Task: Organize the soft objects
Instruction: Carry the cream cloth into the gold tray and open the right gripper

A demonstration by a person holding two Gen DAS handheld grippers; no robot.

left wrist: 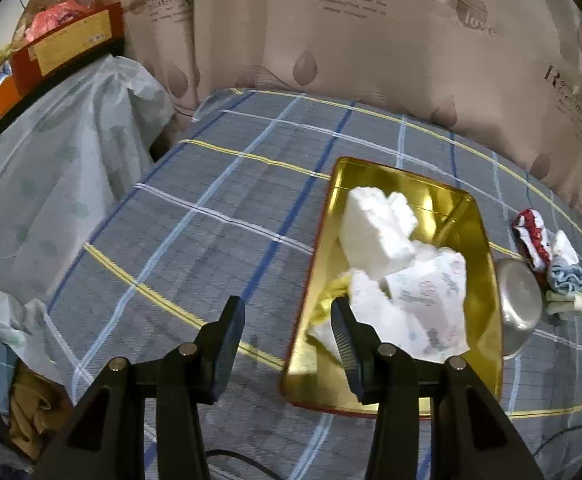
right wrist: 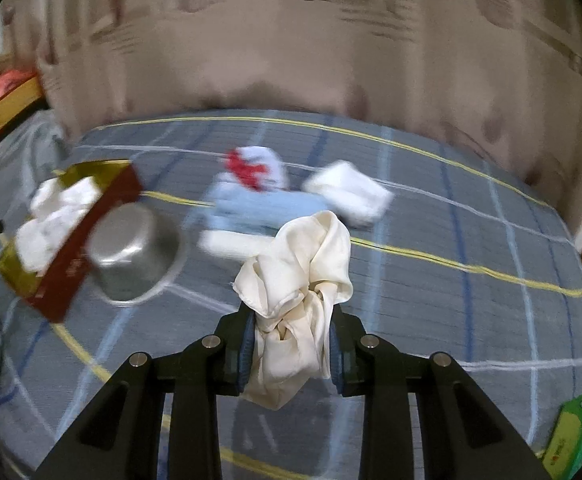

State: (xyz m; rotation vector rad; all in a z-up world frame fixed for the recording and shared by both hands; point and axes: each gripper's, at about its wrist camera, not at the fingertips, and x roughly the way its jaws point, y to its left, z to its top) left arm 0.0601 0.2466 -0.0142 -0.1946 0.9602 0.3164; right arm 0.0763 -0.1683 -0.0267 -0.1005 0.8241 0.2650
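Observation:
In the right wrist view my right gripper (right wrist: 291,344) is shut on a crumpled cream cloth (right wrist: 299,276), held above the checked bed cover. Beyond it lie a red-and-white cloth (right wrist: 257,168), a light blue cloth (right wrist: 263,210) and a folded white cloth (right wrist: 349,192), all blurred. In the left wrist view my left gripper (left wrist: 287,312) stands open with nothing between its fingers, at the near left rim of the gold tin tray (left wrist: 479,232). The tray holds white foam pieces (left wrist: 375,228) and a printed white cloth (left wrist: 431,300).
An upturned metal bowl (left wrist: 519,300) lies just right of the tray, also seen as the metal bowl (right wrist: 131,256). A plastic-covered heap (left wrist: 51,184) borders the bed on the left. A curtain (left wrist: 331,40) hangs behind. A green box (right wrist: 579,432) sits near right.

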